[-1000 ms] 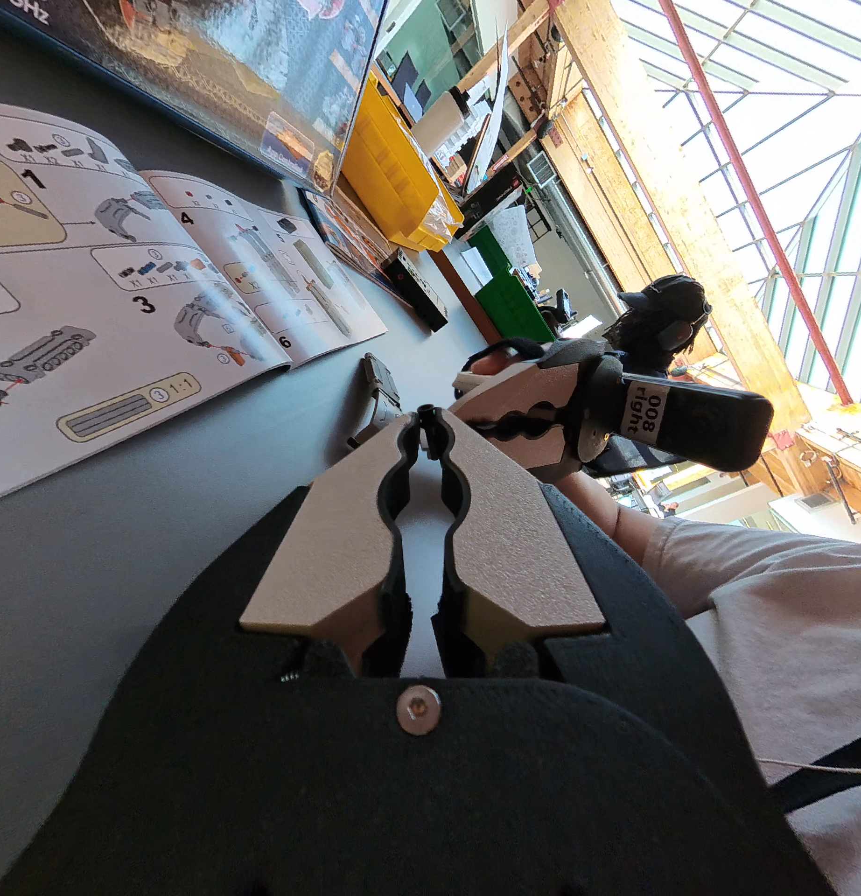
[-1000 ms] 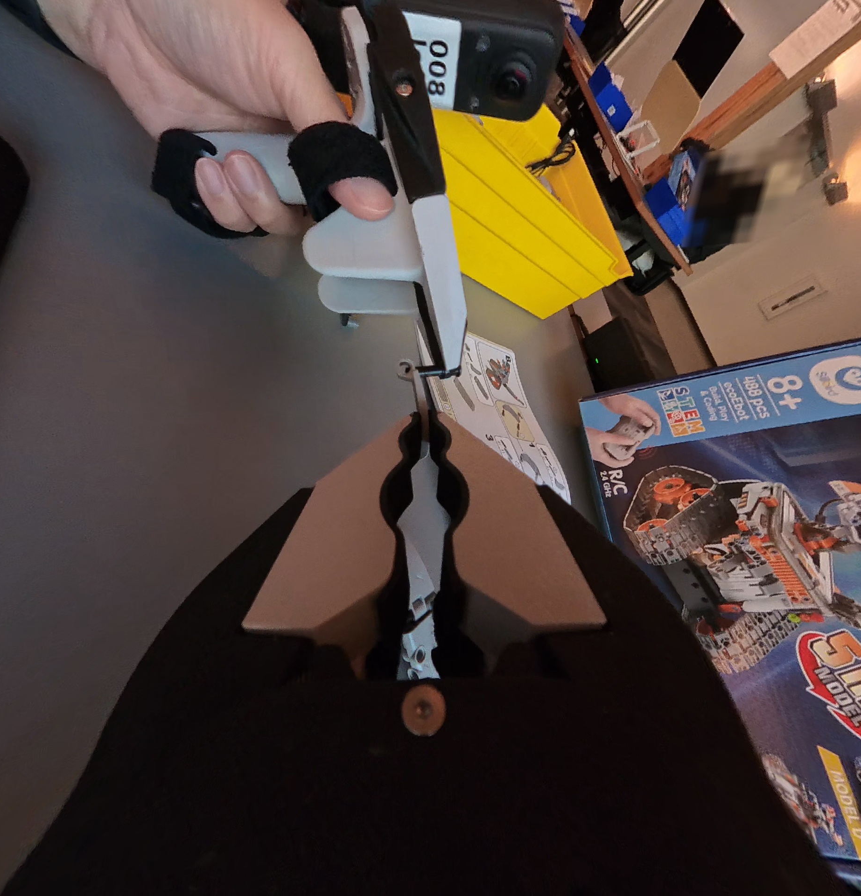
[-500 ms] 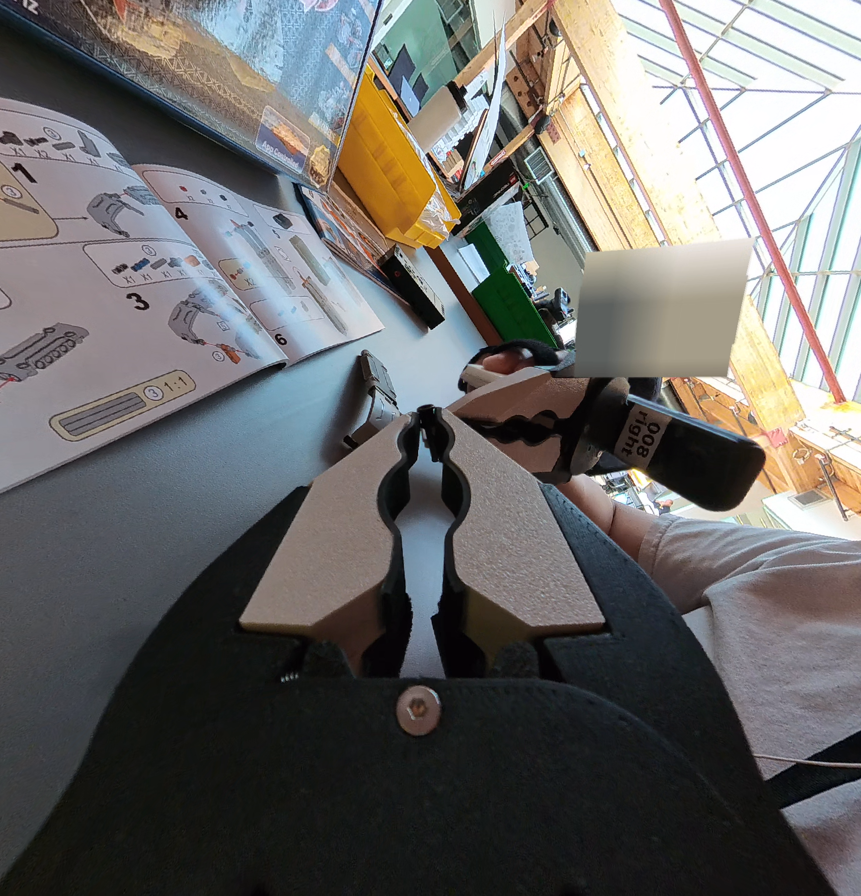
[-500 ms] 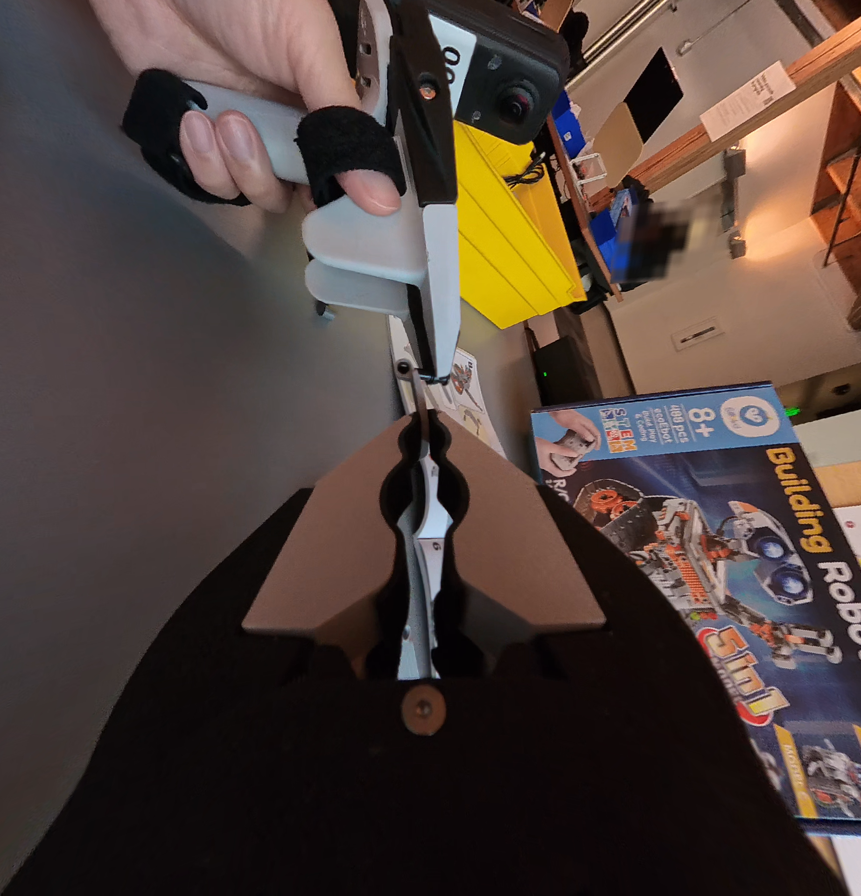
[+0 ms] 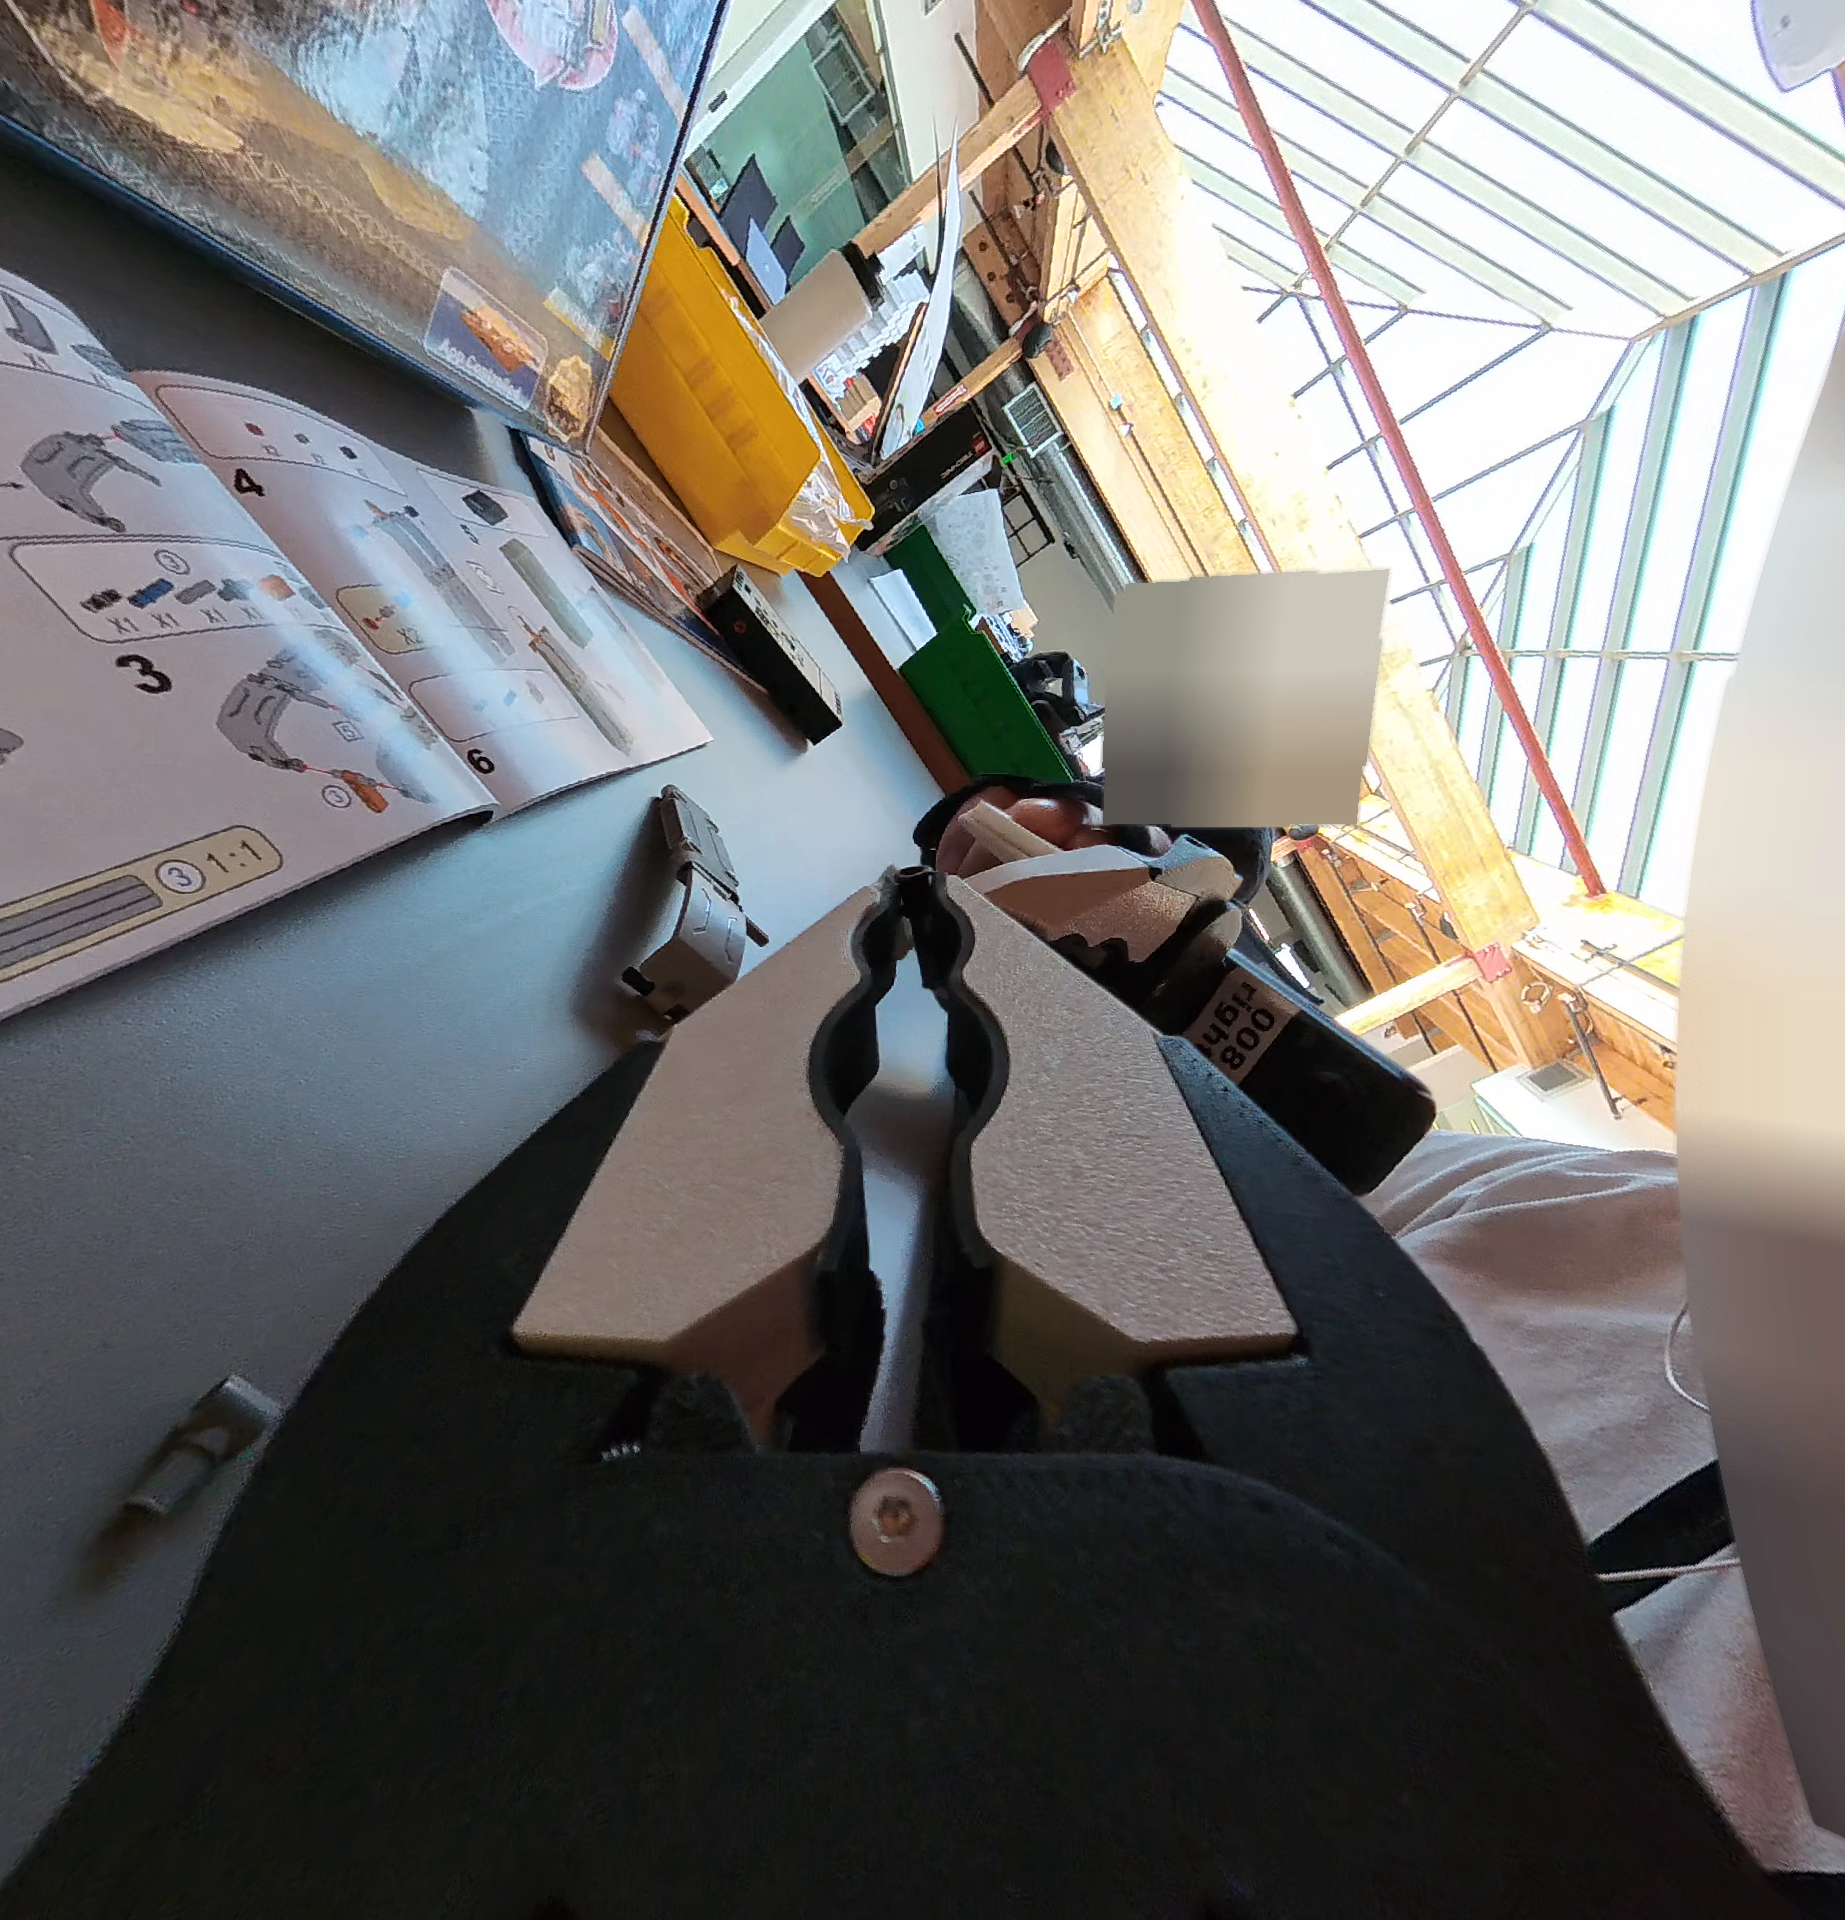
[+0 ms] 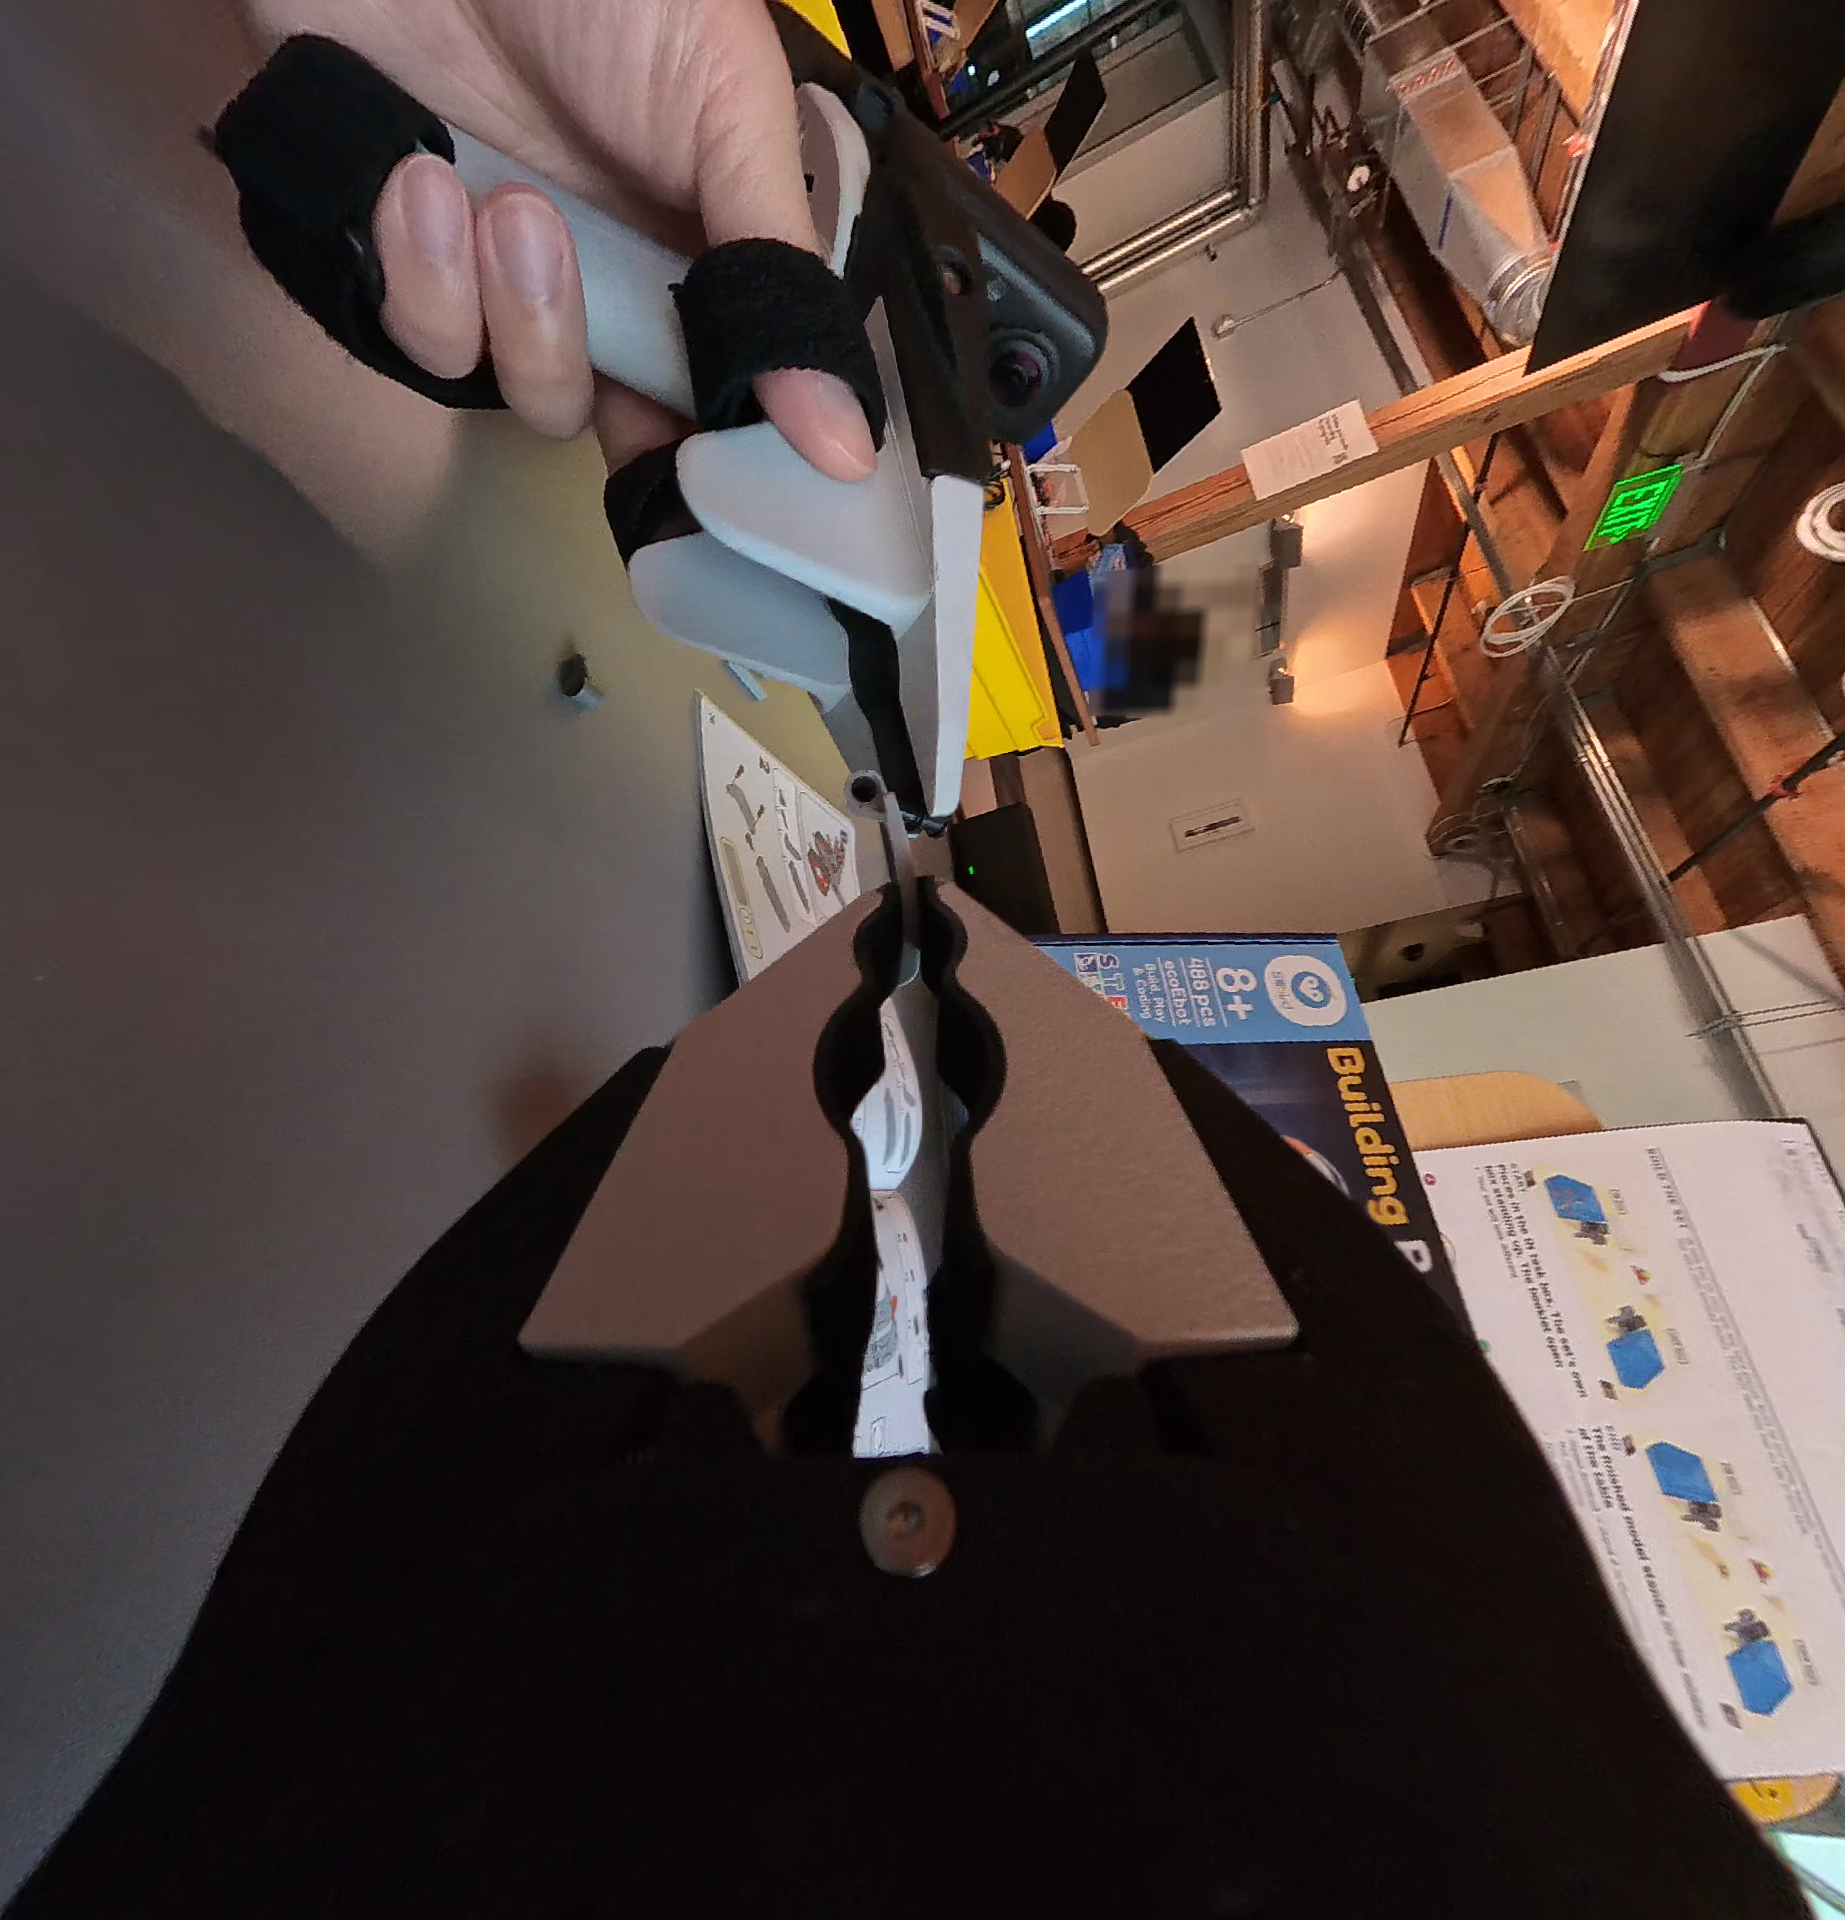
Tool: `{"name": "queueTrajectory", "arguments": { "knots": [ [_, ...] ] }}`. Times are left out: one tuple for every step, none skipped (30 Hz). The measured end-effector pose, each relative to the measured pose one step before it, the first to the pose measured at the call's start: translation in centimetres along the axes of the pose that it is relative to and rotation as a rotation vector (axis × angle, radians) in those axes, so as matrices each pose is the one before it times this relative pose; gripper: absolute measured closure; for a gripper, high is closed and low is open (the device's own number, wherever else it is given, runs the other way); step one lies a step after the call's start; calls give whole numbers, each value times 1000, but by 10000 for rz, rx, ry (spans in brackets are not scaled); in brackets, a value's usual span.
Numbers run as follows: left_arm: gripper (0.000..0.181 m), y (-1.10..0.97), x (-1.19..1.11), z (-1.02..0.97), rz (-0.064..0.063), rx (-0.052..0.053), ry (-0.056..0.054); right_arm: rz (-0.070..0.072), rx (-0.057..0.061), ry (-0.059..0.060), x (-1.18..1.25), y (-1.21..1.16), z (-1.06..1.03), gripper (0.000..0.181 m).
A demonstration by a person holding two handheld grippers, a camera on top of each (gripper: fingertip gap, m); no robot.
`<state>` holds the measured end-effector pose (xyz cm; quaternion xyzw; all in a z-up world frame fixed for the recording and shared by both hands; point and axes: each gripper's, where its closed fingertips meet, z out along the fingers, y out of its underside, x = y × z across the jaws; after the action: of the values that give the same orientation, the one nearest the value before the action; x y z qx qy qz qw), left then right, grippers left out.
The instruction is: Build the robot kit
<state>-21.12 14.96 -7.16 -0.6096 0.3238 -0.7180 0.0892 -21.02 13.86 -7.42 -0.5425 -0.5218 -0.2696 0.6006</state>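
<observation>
Grey tabletop [image 5: 274, 1143]: at left we see an open instruction booklet [image 5: 222, 623] and a small grey assembly [image 5: 694, 925]; centre, our left gripper [image 5: 918, 904] pinches a small black pin [image 5: 913, 883]; our right gripper [image 6: 913, 894] clamps a thin grey beam [image 6: 887, 831] meeting that pin.

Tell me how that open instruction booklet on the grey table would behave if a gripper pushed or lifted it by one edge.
The instruction booklet looks like thin glossy paper lying flat, so it would probably slide easily across the smooth table when pushed. Lifted by one edge, its pages would likely droop and fan rather than stay stiff. It seems light, and unlikely to roll or tip.
</observation>
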Motion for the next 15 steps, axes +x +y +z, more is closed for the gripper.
{"name": "queueTrajectory", "arguments": {
  "knots": [
    [178, -43, 172, -18, -29, 18, 89, -98, 35, 95, 115, -124, -72, 180],
    [178, -65, 214, -9, -30, 30, 113, -105, 36, 121, 158, -126, -73, 180],
    [178, -114, 334, -1, -18, 62, 180, -108, 73, 182, 274, -201, -113, 180],
    [178, -133, 410, 6, -26, 71, 223, -105, 83, 187, 317, -231, -142, 180],
    [177, -99, 400, 9, -41, 55, 212, -93, 75, 159, 287, -222, -137, 180],
    [177, -67, 346, 7, -46, 38, 185, -81, 68, 140, 247, -209, -109, 180],
    [178, -49, 289, 16, -45, 22, 149, -71, 58, 112, 170, -177, -94, 181],
    [178, -41, 192, -7, -46, 19, 101, -66, 36, 89, 137, -115, -56, 180],
    [178, -30, 165, -4, -31, 17, 86, -60, 27, 85, 118, -103, -39, 181],
    [178, -32, 149, 6, -14, 24, 80, -55, 34, 79, 111, -98, -51, 181],
    [178, -24, 96, 4, -19, 26, 51, -34, 11, 50, 63, -47, -10, 181],
    [178, -17, 43, 10, -21, 35, 21, -25, 4, 33, 49, -18, -13, 180],
    [178, -21, 39, 6, -16, 44, 23, -42, 9, 48, 58, -35, -25, 180],
    [178, -35, 110, 12, -38, 57, 68, -49, 18, 72, 93, -61, -25, 181],
    [178, -29, 168, 31, -237, 88, 203, -34, 46, 97, 161, -101, -62, 181]
  ]
}}
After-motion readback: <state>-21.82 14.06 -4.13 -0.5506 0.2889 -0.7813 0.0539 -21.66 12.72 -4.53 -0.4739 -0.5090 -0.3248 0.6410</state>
